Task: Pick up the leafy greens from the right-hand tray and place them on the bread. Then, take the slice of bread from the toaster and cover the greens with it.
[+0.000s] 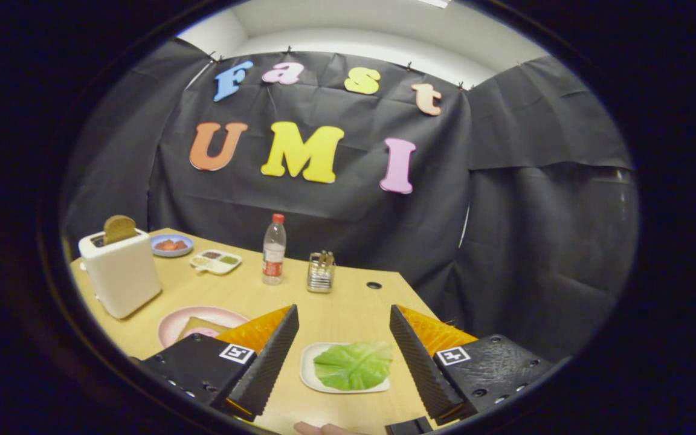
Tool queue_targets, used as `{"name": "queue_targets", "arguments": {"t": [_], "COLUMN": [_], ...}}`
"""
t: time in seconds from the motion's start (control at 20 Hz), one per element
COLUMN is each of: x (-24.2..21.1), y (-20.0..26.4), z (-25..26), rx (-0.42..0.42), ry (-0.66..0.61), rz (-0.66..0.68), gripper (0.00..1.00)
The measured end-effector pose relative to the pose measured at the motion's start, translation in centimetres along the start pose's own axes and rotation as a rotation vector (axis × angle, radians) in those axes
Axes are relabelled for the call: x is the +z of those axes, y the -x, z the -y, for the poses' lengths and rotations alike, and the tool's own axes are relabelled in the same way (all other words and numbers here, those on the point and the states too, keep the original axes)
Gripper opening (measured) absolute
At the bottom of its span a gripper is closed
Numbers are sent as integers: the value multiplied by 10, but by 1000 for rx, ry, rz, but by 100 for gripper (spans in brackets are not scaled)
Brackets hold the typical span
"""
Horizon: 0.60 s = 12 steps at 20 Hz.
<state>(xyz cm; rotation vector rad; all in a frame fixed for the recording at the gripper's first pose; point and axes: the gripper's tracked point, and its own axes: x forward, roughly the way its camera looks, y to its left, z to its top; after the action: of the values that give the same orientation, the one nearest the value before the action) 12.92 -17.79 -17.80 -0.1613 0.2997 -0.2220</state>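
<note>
A green leaf of greens [353, 365] lies flat on a small white tray [310, 371] on the wooden table, between my two fingers and just below their tips. My gripper [343, 319] is open, with nothing held. To the left, partly behind the left finger [269, 356], a pink plate [173, 323] carries a slice of bread [194, 327] with something pink on it. Farther left stands a white toaster [121, 273] with a brown bread slice [119, 228] sticking up from its slot.
Beyond the fingers stand a clear bottle with a red cap [273, 249] and a small metal rack [321, 272]. Behind the toaster are a blue dish with red pieces [171, 244] and a white divided tray [215, 261]. The table edge runs close on the right.
</note>
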Motion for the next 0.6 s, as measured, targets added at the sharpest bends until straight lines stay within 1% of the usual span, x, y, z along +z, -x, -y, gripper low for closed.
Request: {"name": "queue_targets", "arguments": {"t": [0.2,0.3,0.4,0.5,0.6], "x": [-52,-73,-92,-109,-120], "y": [-48,-67,-82,-93,-103], "z": [26,33,47,47,45], "rx": [-34,-33,-70,-64,-38], "ry": [-43,-49,-42,-57,-85], "rz": [-160,-214,-250,-306,-357], "gripper": [94,94,94,94,94]}}
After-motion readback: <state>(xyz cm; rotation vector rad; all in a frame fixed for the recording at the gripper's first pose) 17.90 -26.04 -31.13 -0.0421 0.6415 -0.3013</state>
